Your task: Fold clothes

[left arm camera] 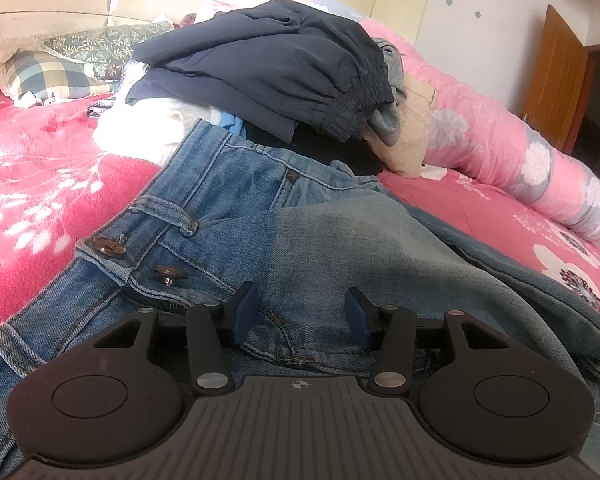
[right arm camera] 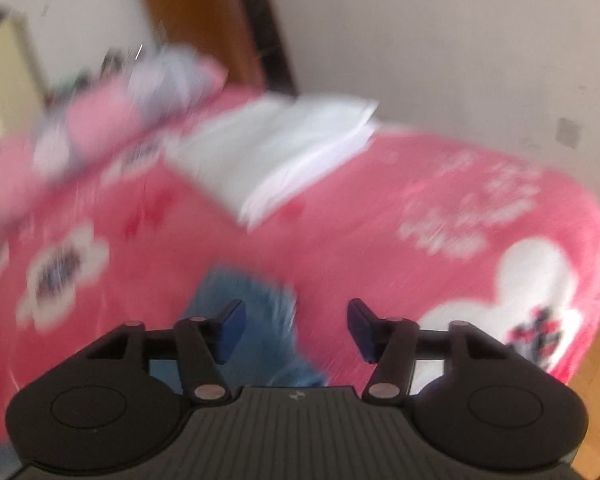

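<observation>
L gripper (left arm camera: 302,316): jaws apart, over jeans (left arm camera: 300,232) fly, no grip.
R gripper (right arm camera: 296,330): wide, empty, above hem (right arm camera: 256,320).
Tip: pinch hem square, fold toward waistband.

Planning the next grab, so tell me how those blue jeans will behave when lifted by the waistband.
The jeans would probably drape rather than hold shape: they already lie rumpled on the bed. The thick denim, seams and metal buttons suggest real weight, so the legs may drag. The coarse weave likely resists slipping between the left gripper's pads.

I see jeans (left arm camera: 300,220) filling the lower frame on the bed (left arm camera: 40,200). A clothes pile (left arm camera: 268,72) sits behind them, upper centre.
</observation>
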### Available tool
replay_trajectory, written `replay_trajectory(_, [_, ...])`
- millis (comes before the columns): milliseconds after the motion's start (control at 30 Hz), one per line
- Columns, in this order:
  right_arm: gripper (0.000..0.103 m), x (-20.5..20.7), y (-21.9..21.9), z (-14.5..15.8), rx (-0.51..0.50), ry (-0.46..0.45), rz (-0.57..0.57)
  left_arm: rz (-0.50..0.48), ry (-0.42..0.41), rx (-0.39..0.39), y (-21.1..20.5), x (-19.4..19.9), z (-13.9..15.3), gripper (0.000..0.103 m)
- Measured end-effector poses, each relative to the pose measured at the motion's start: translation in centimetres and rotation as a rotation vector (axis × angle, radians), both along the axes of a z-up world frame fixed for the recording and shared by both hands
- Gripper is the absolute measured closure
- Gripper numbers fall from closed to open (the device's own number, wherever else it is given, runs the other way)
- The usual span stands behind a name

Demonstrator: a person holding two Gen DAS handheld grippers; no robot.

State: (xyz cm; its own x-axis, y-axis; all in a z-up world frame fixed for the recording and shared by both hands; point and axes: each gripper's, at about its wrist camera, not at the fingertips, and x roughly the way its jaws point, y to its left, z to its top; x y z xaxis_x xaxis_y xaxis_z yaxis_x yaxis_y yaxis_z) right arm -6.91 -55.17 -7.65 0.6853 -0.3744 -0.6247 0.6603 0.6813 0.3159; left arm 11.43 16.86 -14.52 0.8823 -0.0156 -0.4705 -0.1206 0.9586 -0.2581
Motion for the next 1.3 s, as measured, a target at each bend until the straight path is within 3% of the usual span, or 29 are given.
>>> replay_trajectory(67, [0.039,-1.0,-0.3,2.3,0.064,-0.094,-0.016,-0.002,-0.005,-0.012,0.2,-0.1,0.0,0.055])
replay_trajectory(167, [0.034,1.7,3.9,4.9,0.064,-0.176,0.182,-0.005,-0.008,-0.019,0.2,-0.1,-0.1,0.054])
replay_trajectory(233, [0.028,5.1,9.3,6.3,0.037,-0.174,0.359,-0.007,-0.007,-0.019,0.2,0.0,-0.1,0.054])
replay_trajectory(400, [0.028,17.4,24.8,5.8,0.208,-0.110,0.795,-0.015,-0.012,-0.031,0.4,0.0,-0.2,0.052])
replay_trajectory(500, [0.028,25.4,33.7,4.3,0.297,-0.049,0.957,-0.020,-0.020,-0.044,0.5,-0.1,-0.4,0.052])
replay_trajectory(700, [0.028,38.4,45.0,-0.9,0.398,0.133,1.030,-0.028,-0.032,-0.056,0.6,-0.2,-0.5,0.050])
replay_trajectory(800, [0.028,41.6,48.6,-3.6,0.340,0.229,1.038,-0.029,-0.037,-0.055,0.6,-0.2,-0.6,0.050])
replay_trajectory(833, [0.033,42.6,49.8,-4.5,0.319,0.261,1.040,-0.028,-0.037,-0.053,0.6,-0.2,-0.6,0.050])
replay_trajectory(867, [0.039,43.4,50.1,-5.3,0.327,0.281,1.026,-0.028,-0.037,-0.052,0.5,-0.2,-0.6,0.050])
replay_trajectory(900, [0.058,43.5,50.1,-6.1,0.361,0.276,1.029,-0.028,-0.038,-0.050,0.5,-0.3,-0.6,0.050])
replay_trajectory(933, [0.088,43.3,49.7,-6.4,0.423,0.245,1.034,-0.028,-0.037,-0.049,0.5,-0.3,-0.6,0.050])
replay_trajectory(967, [0.098,43.2,49.2,-6.7,0.489,0.211,1.038,-0.028,-0.037,-0.048,0.5,-0.2,-0.6,0.050])
replay_trajectory(1000, [0.098,43.0,48.8,-7.0,0.554,0.177,1.041,-0.028,-0.036,-0.047,0.5,-0.2,-0.6,0.050])
replay_trajectory(1133, [0.098,39.7,43.2,-4.2,0.607,-0.009,0.989,-0.030,-0.035,-0.050,0.5,-0.2,-0.6,0.050])
replay_trajectory(1200, [0.098,37.7,38.6,-2.1,0.609,-0.109,0.937,-0.030,-0.035,-0.053,0.6,-0.2,-0.6,0.050])
replay_trajectory(1300, [0.098,33.7,30.9,1.5,0.529,-0.231,0.850,-0.030,-0.036,-0.055,0.6,-0.2,-0.6,0.050])
